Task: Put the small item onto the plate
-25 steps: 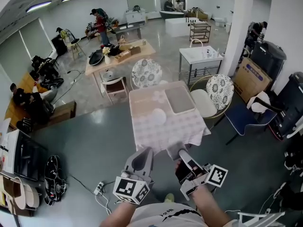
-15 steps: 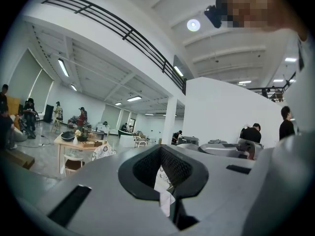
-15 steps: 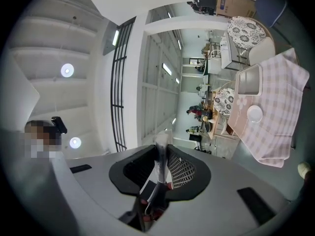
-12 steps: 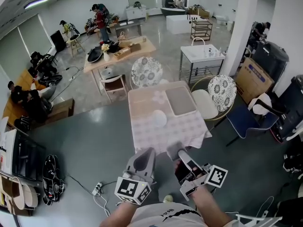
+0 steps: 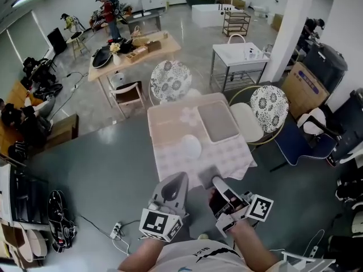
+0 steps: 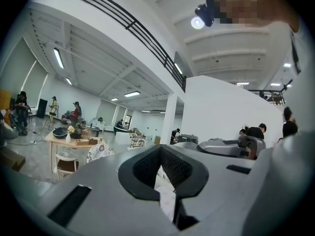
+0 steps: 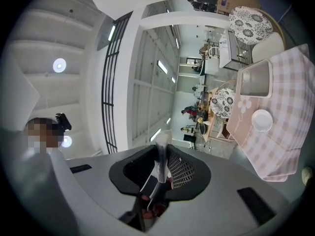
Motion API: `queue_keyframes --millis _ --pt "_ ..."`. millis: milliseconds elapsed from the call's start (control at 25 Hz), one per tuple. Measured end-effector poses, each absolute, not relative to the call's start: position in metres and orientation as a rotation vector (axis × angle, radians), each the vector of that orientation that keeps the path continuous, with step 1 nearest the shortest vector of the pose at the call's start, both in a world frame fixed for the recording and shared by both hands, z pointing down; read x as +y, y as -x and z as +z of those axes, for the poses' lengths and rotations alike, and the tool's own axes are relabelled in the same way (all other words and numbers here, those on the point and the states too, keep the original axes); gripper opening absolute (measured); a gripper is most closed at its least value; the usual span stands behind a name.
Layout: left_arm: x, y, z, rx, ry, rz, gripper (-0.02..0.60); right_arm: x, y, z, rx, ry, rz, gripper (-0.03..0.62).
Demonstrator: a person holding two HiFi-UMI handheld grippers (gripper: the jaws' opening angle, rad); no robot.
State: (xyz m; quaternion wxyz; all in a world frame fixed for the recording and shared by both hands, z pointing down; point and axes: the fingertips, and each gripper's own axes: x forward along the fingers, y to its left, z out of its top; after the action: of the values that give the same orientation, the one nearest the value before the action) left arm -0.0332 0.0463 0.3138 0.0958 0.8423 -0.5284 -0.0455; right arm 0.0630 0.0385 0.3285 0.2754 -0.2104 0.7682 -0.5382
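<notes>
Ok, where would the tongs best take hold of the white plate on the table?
By its near rim, coming in low from the near side: the plate lies flat, so probably only its thin edge fits, and the tray stands at its far right.

A small item (image 7: 161,154) (a thin white packet, red towards its lower end) is clamped edge-on between the jaws of the right gripper (image 5: 215,184), at the lower centre of the right gripper view. A round white plate (image 5: 190,147) is laid flat on the checked cloth (image 5: 227,157), at the head view's centre, well apart from the packet.
</notes>
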Motion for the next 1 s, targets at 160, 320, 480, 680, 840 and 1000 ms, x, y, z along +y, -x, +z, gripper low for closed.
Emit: queue_keyframes --millis 160,320,480,680,840,1000 --pt "0.001 0.053 0.324 -1.512 -2.509 -0.129 0.006 -0.002 -0.040 0.336 2.072 0.613 -1.453 0.084" --pt "-0.036 0.069 0.334 -1.473 -2.533 -0.131 0.006 -0.037 -0.026 0.348 2.077 0.673 -1.438 0.084" --pt "-0.067 0.081 0.360 -1.443 -2.542 -0.101 0.006 -0.067 -0.015 0.373 2.084 0.729 -1.438 0.084" --pt "-0.098 0.082 0.391 -1.395 -2.522 -0.077 0.006 -0.096 -0.009 0.409 2.066 0.778 -1.489 0.084" --pt "-0.118 0.077 0.416 -1.375 -2.494 -0.057 0.006 -0.115 -0.010 0.449 2.058 0.820 -1.533 0.084" --pt "-0.145 0.075 0.445 -1.382 -2.483 -0.021 0.006 -0.141 -0.012 0.496 2.045 0.864 -1.587 0.084"
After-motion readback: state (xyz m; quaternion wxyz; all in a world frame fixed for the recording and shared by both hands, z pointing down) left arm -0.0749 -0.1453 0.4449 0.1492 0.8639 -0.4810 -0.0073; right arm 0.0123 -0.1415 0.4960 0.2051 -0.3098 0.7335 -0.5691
